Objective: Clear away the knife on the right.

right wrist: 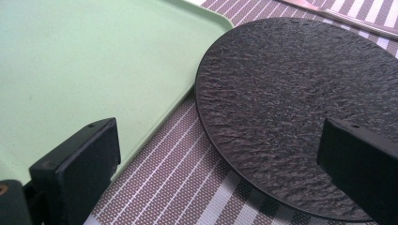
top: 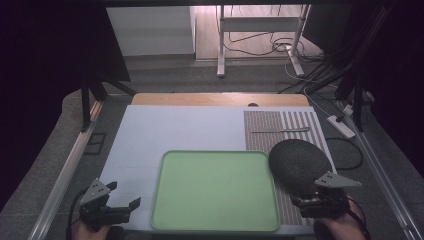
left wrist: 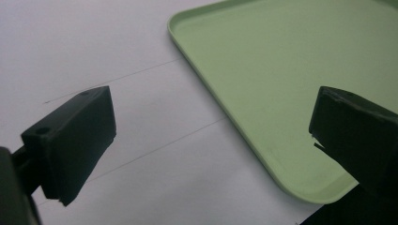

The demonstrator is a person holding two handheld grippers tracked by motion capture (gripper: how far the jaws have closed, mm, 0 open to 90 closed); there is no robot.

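One round black plate (top: 298,164), slate-textured and matte, overlaps the striped mat (top: 280,131) at 3 o'clock of the green tray (top: 215,190); left gripper (top: 122,197) and right gripper (right wrist: 216,164) fingers open, empty.

A green tray (top: 215,192) lies at the desk's (top: 175,130) six o'clock. A dark round plate (top: 298,165) rests on the striped mat (top: 280,132) at four o'clock, a knife (top: 280,130) at two.
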